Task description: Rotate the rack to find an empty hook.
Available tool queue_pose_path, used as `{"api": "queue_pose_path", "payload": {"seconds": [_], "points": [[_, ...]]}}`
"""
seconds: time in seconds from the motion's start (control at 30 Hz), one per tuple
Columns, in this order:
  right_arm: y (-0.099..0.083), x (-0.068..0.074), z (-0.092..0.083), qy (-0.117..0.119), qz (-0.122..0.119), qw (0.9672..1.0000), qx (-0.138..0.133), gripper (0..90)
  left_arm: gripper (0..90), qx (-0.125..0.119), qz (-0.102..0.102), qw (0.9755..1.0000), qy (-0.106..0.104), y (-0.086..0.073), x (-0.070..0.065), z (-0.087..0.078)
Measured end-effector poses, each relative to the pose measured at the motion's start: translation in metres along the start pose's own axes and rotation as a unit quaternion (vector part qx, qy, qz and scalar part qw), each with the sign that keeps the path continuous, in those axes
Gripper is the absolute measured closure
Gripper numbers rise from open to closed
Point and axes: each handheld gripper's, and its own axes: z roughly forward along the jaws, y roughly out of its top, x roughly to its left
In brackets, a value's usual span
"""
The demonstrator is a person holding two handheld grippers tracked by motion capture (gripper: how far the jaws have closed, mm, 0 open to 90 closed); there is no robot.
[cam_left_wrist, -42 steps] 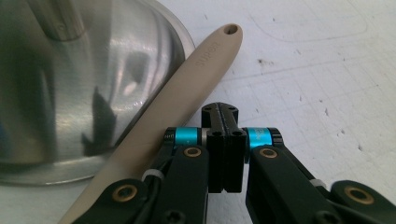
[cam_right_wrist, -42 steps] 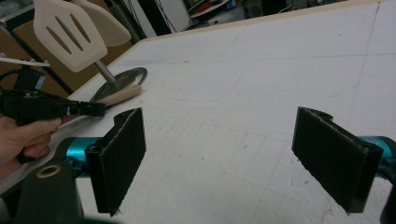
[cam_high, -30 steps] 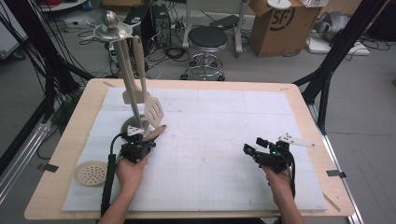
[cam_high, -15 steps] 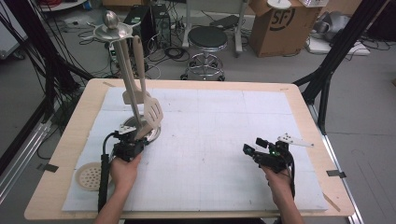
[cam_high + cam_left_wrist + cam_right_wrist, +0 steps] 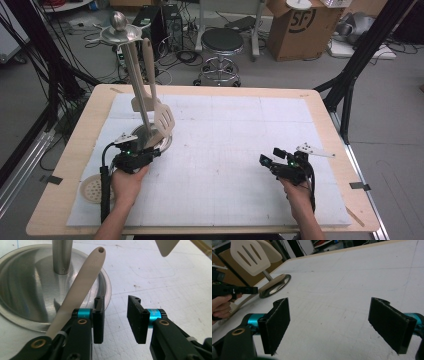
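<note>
A metal utensil stand (image 5: 126, 35) rises from a round steel base (image 5: 30, 290) at the mat's left. A beige slotted spatula (image 5: 164, 119) and a second beige utensil (image 5: 140, 104) hang from it. A beige skimmer with a perforated round head (image 5: 92, 188) lies flat, its handle (image 5: 82, 282) resting across the base. My left gripper (image 5: 116, 317) sits at the base's near edge. Its jaws have just been opening, nothing is between them, and the handle lies just outside the left jaw. My right gripper (image 5: 337, 325) hovers over bare mat at the right, wide open and empty.
A white gridded mat (image 5: 230, 150) covers most of the wooden table (image 5: 345, 150). Behind the table stand a stool (image 5: 221, 42) and a cardboard box (image 5: 295, 25), with black frame legs (image 5: 350, 85) at the sides.
The left gripper has shifted slightly left along the stand's base, and its jaws have come apart off the skimmer handle. The right gripper has stayed where it was.
</note>
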Motion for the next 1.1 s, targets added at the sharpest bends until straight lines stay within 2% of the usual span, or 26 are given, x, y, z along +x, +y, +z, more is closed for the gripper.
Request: {"api": "queue_pose_path", "payload": {"seconds": [0.17, 0.27, 0.67, 1.1], "points": [[0.000, 0.000, 0.000, 0.000, -0.003, 1.0000, 0.002, 16.7, 57.3, 0.006, -0.009, 0.9999, -0.002, 0.001, 0.003, -0.002], [0.000, 0.000, 0.000, 0.000, -0.002, 1.0000, 0.002, 16.7, 51.6, 0.008, -0.009, 0.9999, 0.007, 0.001, 0.004, -0.004], [0.000, 0.001, 0.001, 0.000, -0.001, 1.0000, 0.003, 16.7, 47.9, 0.000, -0.013, 0.9999, -0.006, 0.004, 0.007, -0.013], [-0.001, 0.000, 0.001, 0.000, -0.004, 1.0000, 0.003, 16.7, 47.5, -0.004, -0.015, 0.9999, 0.002, 0.005, 0.011, -0.016]]}}
